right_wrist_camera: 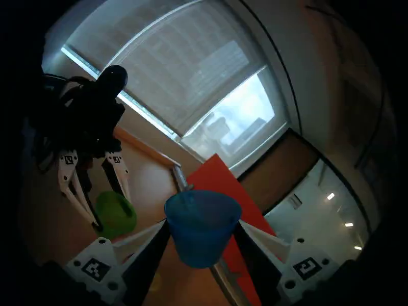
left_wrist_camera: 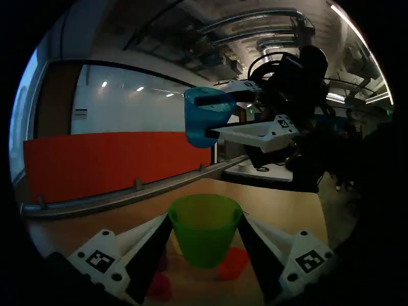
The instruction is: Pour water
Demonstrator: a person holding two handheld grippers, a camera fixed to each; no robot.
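Note:
In the left gripper view, my left gripper (left_wrist_camera: 205, 232) is shut on a green cup (left_wrist_camera: 205, 229), held upright above the wooden table (left_wrist_camera: 285, 209). Higher up and farther off, my right gripper (left_wrist_camera: 217, 116) holds a blue cup (left_wrist_camera: 204, 116) tipped on its side, its mouth facing toward me. In the right gripper view, my right gripper (right_wrist_camera: 202, 229) is shut on that blue cup (right_wrist_camera: 202, 227). To its left the left gripper (right_wrist_camera: 109, 217) hangs with the green cup (right_wrist_camera: 116, 214) between its fingers. Whether water is in either cup cannot be told.
Small red and pink cups (left_wrist_camera: 233, 262) lie on the table under the green cup. A metal rail (left_wrist_camera: 137, 188) and an orange wall panel (left_wrist_camera: 112, 158) run behind the table. A large window (right_wrist_camera: 204, 86) is behind the left gripper.

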